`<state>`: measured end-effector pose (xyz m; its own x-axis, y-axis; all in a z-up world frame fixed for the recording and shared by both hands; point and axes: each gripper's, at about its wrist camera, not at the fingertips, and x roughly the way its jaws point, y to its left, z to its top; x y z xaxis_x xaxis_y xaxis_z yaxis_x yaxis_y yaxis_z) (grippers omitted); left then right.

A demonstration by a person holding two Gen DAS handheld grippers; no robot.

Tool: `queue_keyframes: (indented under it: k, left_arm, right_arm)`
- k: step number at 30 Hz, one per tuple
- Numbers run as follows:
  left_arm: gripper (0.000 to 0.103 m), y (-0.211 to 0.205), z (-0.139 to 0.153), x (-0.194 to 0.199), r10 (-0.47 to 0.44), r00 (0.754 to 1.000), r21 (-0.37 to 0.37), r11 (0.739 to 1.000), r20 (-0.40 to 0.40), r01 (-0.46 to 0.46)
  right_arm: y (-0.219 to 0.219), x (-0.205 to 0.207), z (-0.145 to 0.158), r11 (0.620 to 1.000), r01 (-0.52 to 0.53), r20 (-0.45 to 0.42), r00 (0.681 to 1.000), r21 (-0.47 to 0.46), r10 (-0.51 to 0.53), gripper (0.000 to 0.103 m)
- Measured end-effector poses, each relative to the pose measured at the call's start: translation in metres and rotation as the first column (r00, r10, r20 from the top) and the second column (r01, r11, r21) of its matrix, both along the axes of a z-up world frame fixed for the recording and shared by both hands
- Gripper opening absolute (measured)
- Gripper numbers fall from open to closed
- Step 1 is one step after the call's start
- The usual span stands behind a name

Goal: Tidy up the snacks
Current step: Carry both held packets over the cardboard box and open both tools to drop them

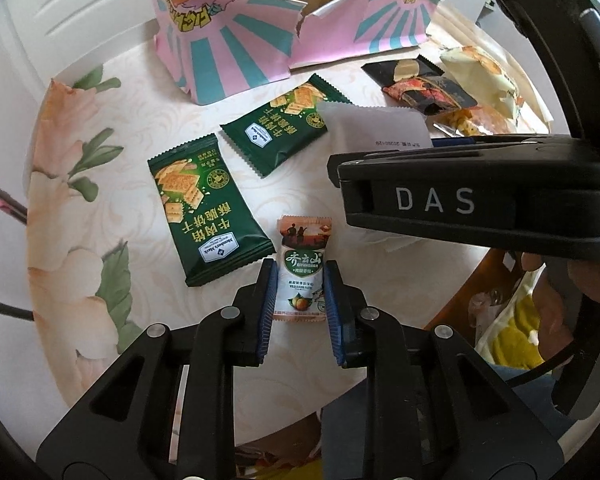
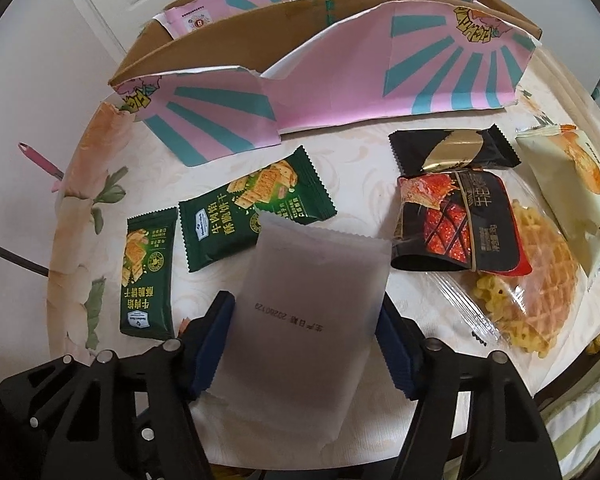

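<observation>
My left gripper (image 1: 299, 276) is shut on a small white and orange candy packet (image 1: 303, 276), held just above the table. My right gripper (image 2: 304, 312) is shut on a frosted white packet (image 2: 306, 300), which also shows in the left wrist view (image 1: 374, 126) ahead of the right gripper's black body (image 1: 476, 196). Two green cracker packets (image 1: 210, 208) (image 1: 286, 126) lie on the floral tablecloth; they also show in the right wrist view (image 2: 146, 272) (image 2: 256, 208). A torn pink and teal cardboard box (image 2: 340, 64) stands open at the back.
On the right lie a black and gold packet (image 2: 454, 150), a black and red jerky packet (image 2: 456, 224), a clear bag of waffle snacks (image 2: 524, 280) and a cream packet (image 2: 572, 196). The round table's edge (image 1: 456, 304) is near, with a chair below. A white door stands behind.
</observation>
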<state>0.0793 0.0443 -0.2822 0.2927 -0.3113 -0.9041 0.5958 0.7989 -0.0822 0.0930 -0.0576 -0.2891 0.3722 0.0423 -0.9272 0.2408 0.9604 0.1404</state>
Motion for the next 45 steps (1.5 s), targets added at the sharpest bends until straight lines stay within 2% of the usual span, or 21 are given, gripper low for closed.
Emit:
queue_keyframes:
  k: [5,12,19,24,30,34,38,45]
  left_arm:
    - [0.021,0.005,0.006,-0.002,0.027,1.0,-0.012,1.0,0.007,-0.027]
    - [0.021,0.02,0.026,-0.005,0.092,0.995,-0.042,0.995,0.029,-0.09]
    - [0.021,0.038,0.071,0.004,0.18,0.979,-0.108,0.98,0.095,-0.169]
    - [0.021,0.036,0.11,0.018,0.214,0.961,-0.147,0.971,0.174,-0.189]
    - [0.021,0.016,0.144,0.044,0.277,0.936,-0.19,0.953,0.215,-0.238]
    - [0.021,-0.012,0.164,0.066,0.319,0.916,-0.224,0.937,0.241,-0.268]
    - [0.021,-0.044,0.172,0.092,0.347,0.908,-0.249,0.924,0.235,-0.288]
    - [0.021,-0.085,0.161,0.148,0.429,0.886,-0.273,0.886,0.173,-0.376]
  right_arm:
    - [0.002,-0.001,0.005,0.999,-0.025,0.018,1.0,0.025,0.024,0.063]
    - [0.005,-0.005,0.029,0.997,-0.065,0.067,0.996,0.031,0.062,0.063]
    - [0.004,-0.007,0.075,0.995,-0.101,0.147,0.984,0.011,0.098,0.063]
    - [-0.002,-0.011,0.116,0.992,-0.127,0.222,0.967,0.0,0.124,0.063]
    - [-0.027,0.001,0.161,0.988,-0.153,0.328,0.932,-0.029,0.154,0.063]
    - [-0.055,0.016,0.178,0.984,-0.176,0.362,0.915,-0.035,0.177,0.063]
    - [-0.087,0.036,0.186,0.976,-0.214,0.368,0.905,-0.042,0.214,0.063]
    - [-0.144,0.08,0.175,0.952,-0.295,0.331,0.893,-0.081,0.304,0.063]
